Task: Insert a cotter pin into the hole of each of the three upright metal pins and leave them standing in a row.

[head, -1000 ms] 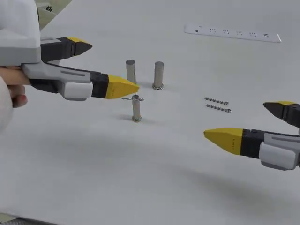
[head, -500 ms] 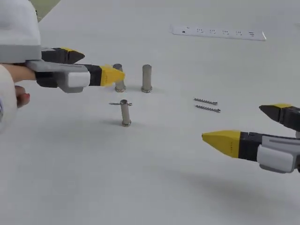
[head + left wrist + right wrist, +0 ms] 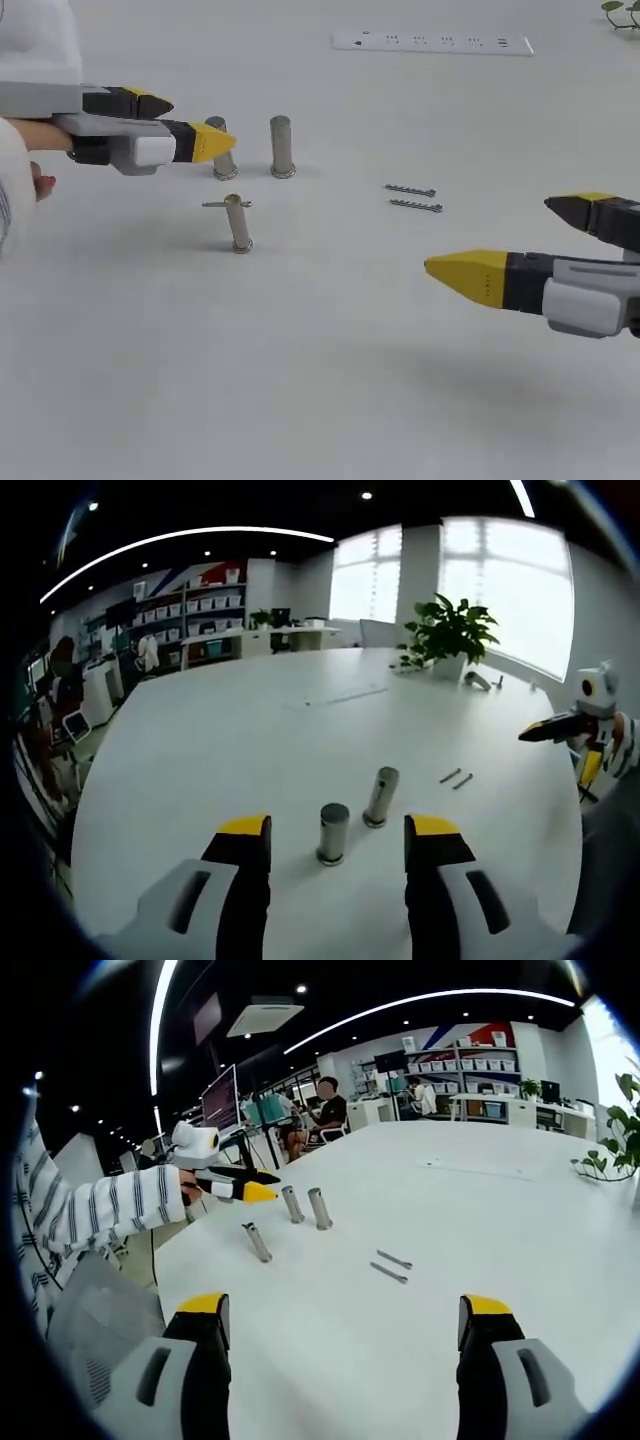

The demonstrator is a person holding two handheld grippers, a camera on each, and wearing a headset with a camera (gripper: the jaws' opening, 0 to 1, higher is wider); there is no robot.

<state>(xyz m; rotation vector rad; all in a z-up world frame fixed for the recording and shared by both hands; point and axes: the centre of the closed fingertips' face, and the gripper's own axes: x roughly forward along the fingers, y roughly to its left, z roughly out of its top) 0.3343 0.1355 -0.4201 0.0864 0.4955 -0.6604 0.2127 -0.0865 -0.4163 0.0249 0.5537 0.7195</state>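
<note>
Pin (image 3: 238, 225) nearest w/ cotter (image 3: 215, 204) thru hole; L hand-held gripper (image 3: 201, 122) & R hand-held gripper (image 3: 488, 235) both wide.

Blk/wht striped sleeve (image 3: 100, 1210); yellow-tipped blk fingers (image 3: 470, 275)

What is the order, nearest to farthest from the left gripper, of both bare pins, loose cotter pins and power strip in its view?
1. Bare pin, just ahead of the jaws of the left gripper.
2. Second bare pin, behind it, right.
3. Loose cotter pins, farther right.
4. Power strip, far ahead.
</note>
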